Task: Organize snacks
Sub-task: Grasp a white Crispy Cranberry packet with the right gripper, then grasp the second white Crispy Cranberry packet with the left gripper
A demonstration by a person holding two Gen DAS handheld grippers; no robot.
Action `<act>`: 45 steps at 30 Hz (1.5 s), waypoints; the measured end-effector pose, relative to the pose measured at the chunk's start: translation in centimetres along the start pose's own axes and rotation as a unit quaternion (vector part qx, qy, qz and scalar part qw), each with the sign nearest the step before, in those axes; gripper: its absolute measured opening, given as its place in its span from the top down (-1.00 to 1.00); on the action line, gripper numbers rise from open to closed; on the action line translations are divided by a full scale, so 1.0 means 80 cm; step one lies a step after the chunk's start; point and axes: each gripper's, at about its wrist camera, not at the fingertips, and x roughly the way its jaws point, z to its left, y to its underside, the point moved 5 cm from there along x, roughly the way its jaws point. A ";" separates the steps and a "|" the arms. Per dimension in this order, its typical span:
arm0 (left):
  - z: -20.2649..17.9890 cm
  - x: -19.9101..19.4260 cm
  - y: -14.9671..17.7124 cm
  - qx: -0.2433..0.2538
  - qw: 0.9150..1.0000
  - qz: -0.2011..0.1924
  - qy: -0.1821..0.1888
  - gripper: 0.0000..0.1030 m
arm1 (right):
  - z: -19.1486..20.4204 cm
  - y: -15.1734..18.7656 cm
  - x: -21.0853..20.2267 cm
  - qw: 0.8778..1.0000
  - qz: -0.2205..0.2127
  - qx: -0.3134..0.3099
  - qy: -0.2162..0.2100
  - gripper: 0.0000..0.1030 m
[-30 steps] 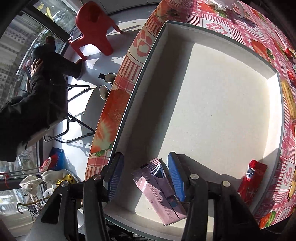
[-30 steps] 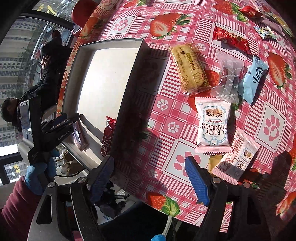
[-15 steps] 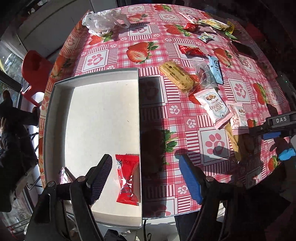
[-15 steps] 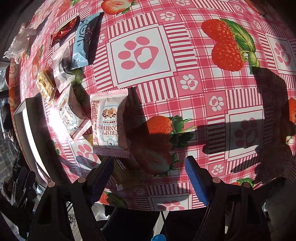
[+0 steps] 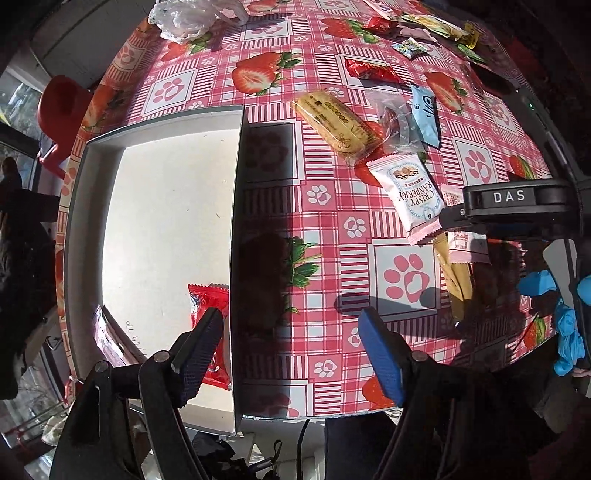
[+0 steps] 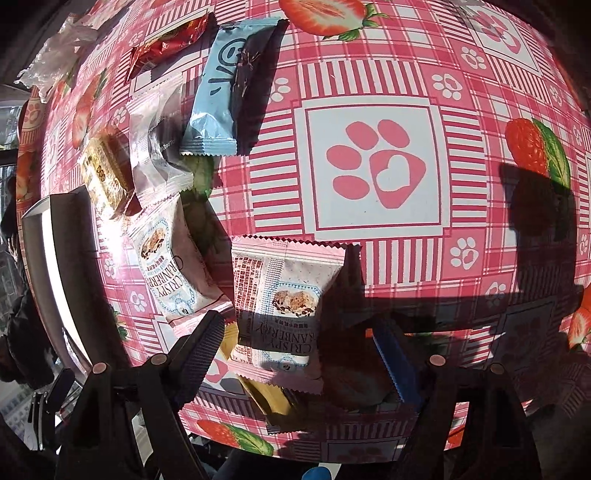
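Observation:
A white tray [image 5: 155,122] lies at the table's left; inside it are a red snack packet [image 5: 208,299] and a pink-purple packet [image 5: 105,341]. My left gripper [image 5: 291,352] is open and empty, above the tray's right wall. My right gripper [image 6: 301,356] is open, low over a white Crispy Cranberry packet [image 6: 284,299] lying between its jaws, on a yellow packet [image 6: 266,397]. A second cranberry packet [image 6: 166,273] lies to its left. In the left wrist view the right gripper's black body is at the right, over the packets [image 5: 413,192].
On the strawberry tablecloth [image 6: 376,166] lie a light-blue packet [image 6: 225,88], a clear wrapper [image 6: 155,140], a yellow biscuit pack [image 5: 336,125], red packets [image 5: 369,70] and a crumpled plastic bag [image 5: 188,18]. A red chair [image 5: 62,110] stands beyond the table's left edge.
My left gripper has let go of the pink-purple packet in the tray, opened wide and pulled back to the right. My right gripper has moved right and come down over the cranberry packet.

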 end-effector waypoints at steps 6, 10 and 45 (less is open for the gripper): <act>-0.019 0.004 -0.027 -0.006 1.000 0.007 0.009 -0.53 | -0.014 -0.007 -0.002 0.997 -0.020 -0.020 0.073 -0.88; -0.046 0.016 -0.055 -0.018 0.999 0.017 0.031 -0.53 | -0.058 -0.004 -0.003 0.996 -0.016 0.011 0.084 -0.98; -0.142 0.097 -0.134 -0.003 0.998 0.057 -0.021 -0.22 | -0.089 0.038 -0.016 0.995 -0.022 -0.034 0.091 -0.99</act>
